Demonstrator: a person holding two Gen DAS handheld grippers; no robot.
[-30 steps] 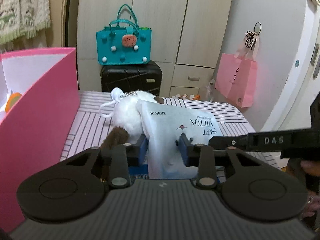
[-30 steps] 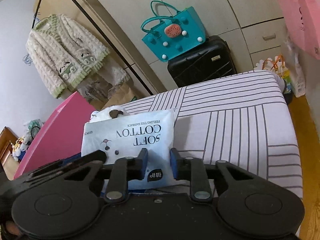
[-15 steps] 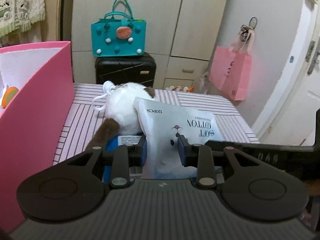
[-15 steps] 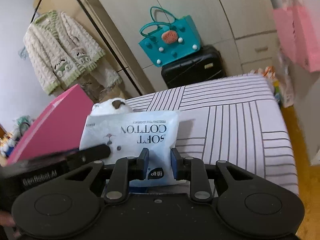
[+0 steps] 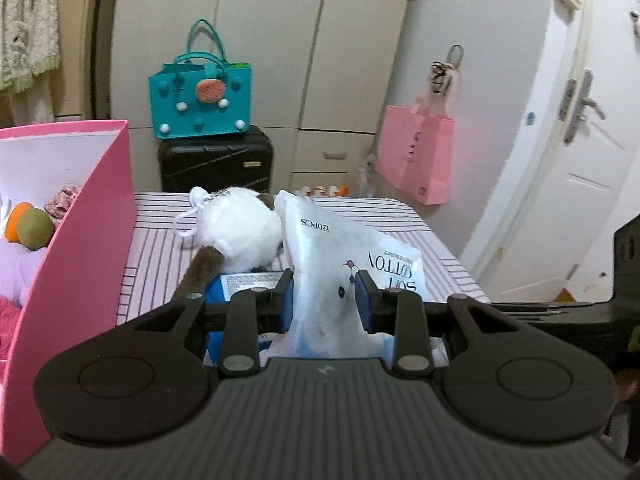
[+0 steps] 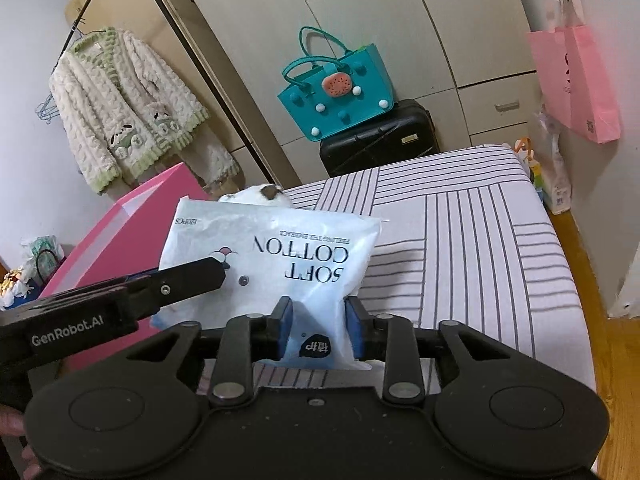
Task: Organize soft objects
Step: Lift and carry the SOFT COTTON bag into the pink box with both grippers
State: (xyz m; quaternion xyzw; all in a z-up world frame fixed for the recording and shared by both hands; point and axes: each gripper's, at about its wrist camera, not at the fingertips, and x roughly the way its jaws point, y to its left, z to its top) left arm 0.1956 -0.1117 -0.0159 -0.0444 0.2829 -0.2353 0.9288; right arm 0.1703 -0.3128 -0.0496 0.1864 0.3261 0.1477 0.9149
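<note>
Together, left gripper [image 5: 325, 300] and right gripper [image 6: 318, 330] pinch the cotton pack [image 6: 288, 248].

— What can you read on the white pack [image 6: 276, 256] in front of you?
— "SOFT COTTON" in big letters, upside down from where you hold it, with a smaller line above it that looks like "FEELING THE EMBRACE". In the far corner it says "120PCS".
— Anything else on it?
— A dark round badge at the near edge, with characters too small for you to make out.
— And on the tools?
— "GenRobot.AI" stands in white on the left hand-held gripper [image 6: 68, 330].
</note>
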